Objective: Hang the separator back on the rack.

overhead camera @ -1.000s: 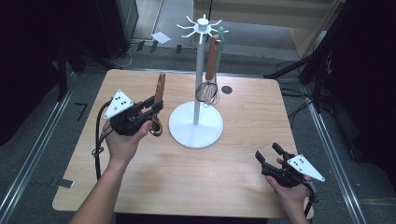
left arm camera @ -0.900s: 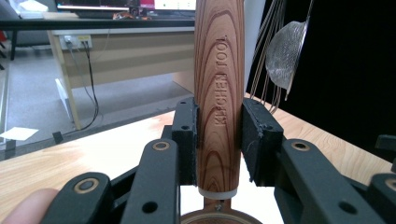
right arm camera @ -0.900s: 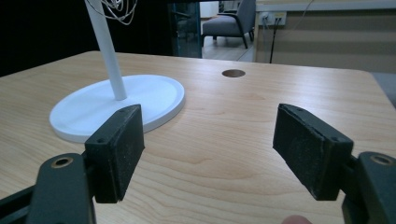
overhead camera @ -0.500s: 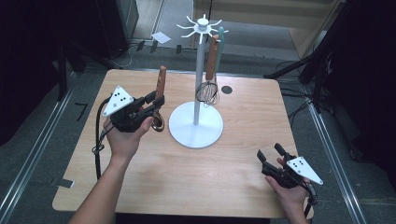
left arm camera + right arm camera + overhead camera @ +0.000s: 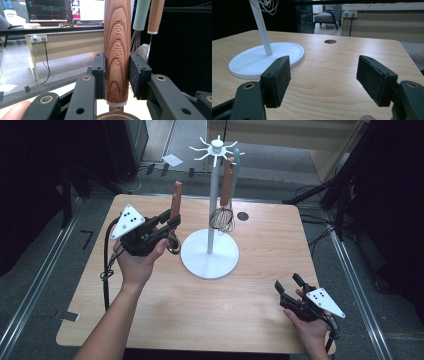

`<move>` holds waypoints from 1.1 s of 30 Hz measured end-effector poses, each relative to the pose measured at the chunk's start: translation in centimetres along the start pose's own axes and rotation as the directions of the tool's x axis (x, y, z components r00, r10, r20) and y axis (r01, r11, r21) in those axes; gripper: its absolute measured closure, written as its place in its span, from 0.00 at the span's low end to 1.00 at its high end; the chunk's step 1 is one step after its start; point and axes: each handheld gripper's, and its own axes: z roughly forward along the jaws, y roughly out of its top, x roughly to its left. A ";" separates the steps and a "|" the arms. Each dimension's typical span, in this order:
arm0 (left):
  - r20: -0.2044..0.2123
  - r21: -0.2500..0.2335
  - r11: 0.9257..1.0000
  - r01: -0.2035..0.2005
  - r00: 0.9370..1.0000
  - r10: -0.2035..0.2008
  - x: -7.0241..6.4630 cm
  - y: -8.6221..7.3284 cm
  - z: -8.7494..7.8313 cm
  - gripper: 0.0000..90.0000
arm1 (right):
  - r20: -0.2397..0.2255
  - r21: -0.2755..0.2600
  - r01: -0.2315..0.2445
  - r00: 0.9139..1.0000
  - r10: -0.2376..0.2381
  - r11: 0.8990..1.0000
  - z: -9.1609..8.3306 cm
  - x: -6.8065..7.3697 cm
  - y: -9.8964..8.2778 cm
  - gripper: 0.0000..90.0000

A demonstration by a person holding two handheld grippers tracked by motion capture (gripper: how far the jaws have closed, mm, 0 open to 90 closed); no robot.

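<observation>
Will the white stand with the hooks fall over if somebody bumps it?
Probably not easily: the white stand has a wide round base flat on the table. A hard knock up high might rock it, since the pole is tall and thin with a whisk hanging.

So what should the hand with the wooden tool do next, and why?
Probably lift the wooden-handled tool higher toward the hooks on the white stand. The left gripper clamps its handle upright, well below the hooks, where a whisk already hangs. The right gripper rests open.
</observation>
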 end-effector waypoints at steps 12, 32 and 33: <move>0.006 -0.030 1.000 -0.006 1.000 0.006 -0.7 1.3 1.0 0.78 | -0.011 -0.002 0.005 1.000 -0.006 1.000 -0.1 0.3 0.1 0.31; 0.000 -0.095 0.995 -0.035 0.999 0.035 -1.3 3.5 2.2 0.78 | -0.013 -0.009 0.006 1.000 -0.006 1.000 -0.2 0.2 0.2 0.31; -0.001 -0.101 0.994 -0.034 0.999 0.034 -1.3 3.6 2.2 0.78 | -0.012 -0.008 0.006 1.000 -0.007 1.000 -0.2 0.2 0.2 0.31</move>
